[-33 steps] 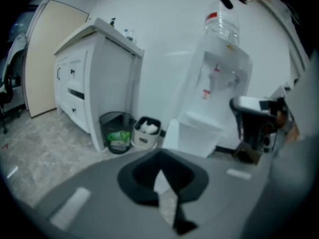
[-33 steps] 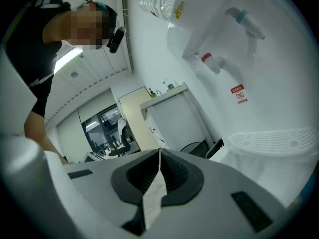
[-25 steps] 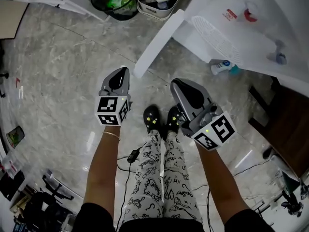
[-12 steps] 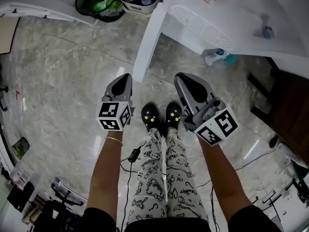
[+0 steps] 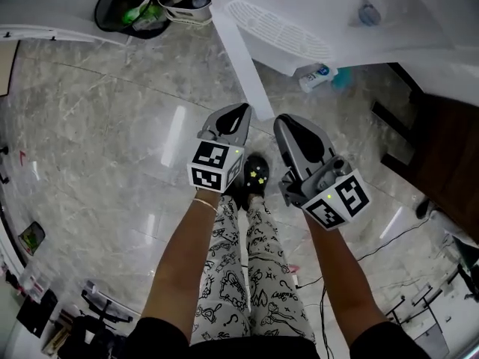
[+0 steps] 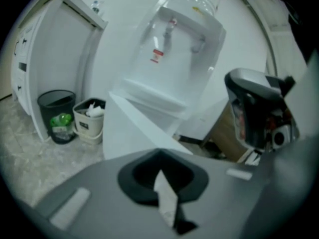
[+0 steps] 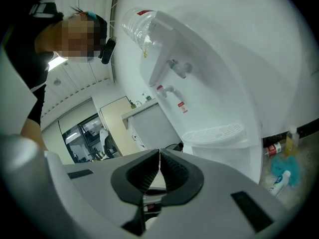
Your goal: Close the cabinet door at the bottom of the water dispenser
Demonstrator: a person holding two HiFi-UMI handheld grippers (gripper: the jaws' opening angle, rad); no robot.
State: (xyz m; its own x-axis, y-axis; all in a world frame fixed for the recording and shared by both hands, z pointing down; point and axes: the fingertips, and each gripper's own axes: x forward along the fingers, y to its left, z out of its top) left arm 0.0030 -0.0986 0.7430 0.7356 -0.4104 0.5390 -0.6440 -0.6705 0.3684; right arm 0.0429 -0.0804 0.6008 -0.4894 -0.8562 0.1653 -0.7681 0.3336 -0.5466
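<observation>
Standing on a glossy, grey-veined marble floor (image 5: 112, 126), a person in patterned trousers holds both grippers low in front of a white water dispenser (image 5: 337, 6) set against a white wall. A round black bin (image 6: 57, 114) and a cream bin (image 6: 89, 119) sit beyond the fingers to the left. Small bottles (image 5: 314, 75) lie on the floor by the dispenser's base, beyond the right fingers.

The dispenser is smooth white plastic, with a clear bottle (image 7: 137, 26) on top and an oval slotted drip tray (image 5: 278, 28) below two taps. The cabinet door (image 5: 238, 66) is a flat, thin white panel, swung out from the dispenser's base and seen nearly edge-on.

The left gripper (image 5: 238, 112) has its black, ribbed pads drawn together with only a thin pale sliver between them, holding nothing. The right gripper (image 5: 288, 122) is likewise clenched on nothing, its pads meeting along a narrow seam.

The door's free end reaches down between the two grippers, just beside the left fingertips and a little off the right ones. Whether the left fingers touch it cannot be told. In the left gripper view the panel (image 6: 134, 131) rises directly beyond the fingertips.
</observation>
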